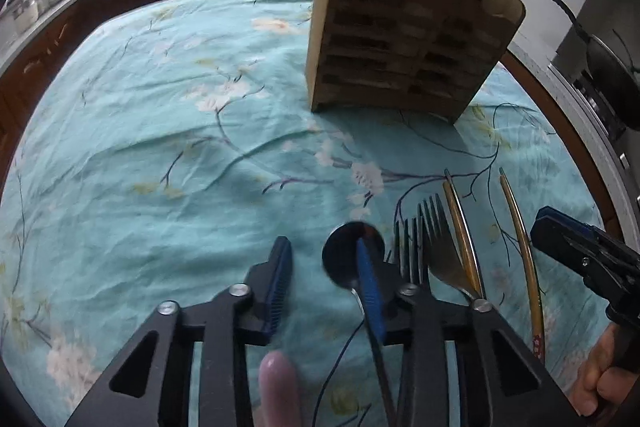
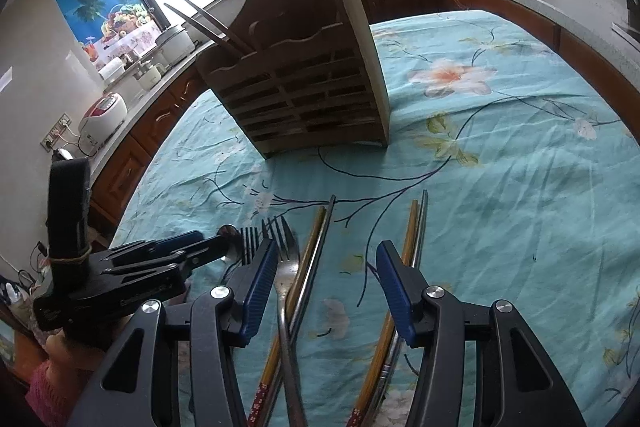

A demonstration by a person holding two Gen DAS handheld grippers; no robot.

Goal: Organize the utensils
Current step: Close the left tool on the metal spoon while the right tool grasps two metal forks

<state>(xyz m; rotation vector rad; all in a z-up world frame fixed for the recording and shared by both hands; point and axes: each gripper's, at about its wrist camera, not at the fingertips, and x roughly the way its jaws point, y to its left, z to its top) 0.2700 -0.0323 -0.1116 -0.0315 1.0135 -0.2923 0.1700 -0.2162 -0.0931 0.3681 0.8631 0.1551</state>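
Spoon (image 1: 347, 261) lies at lower centre of the left wrist view; my left gripper (image 1: 326, 281) is unclenched, one pad over the bowl, nothing pinched. I should straddle the handle before closing. Rightward, fork (image 2: 289, 251) and chopsticks (image 2: 316, 247) sit between my right gripper's (image 2: 326, 287) released fingers. Holder (image 2: 304, 87) stands at upper centre.

A floral teal tablecloth (image 2: 500, 167), a white rice cooker (image 2: 105, 115), a black pan (image 1: 608, 75).

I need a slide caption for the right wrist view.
Right gripper open over fork and chopsticks, facing the wooden utensil holder.
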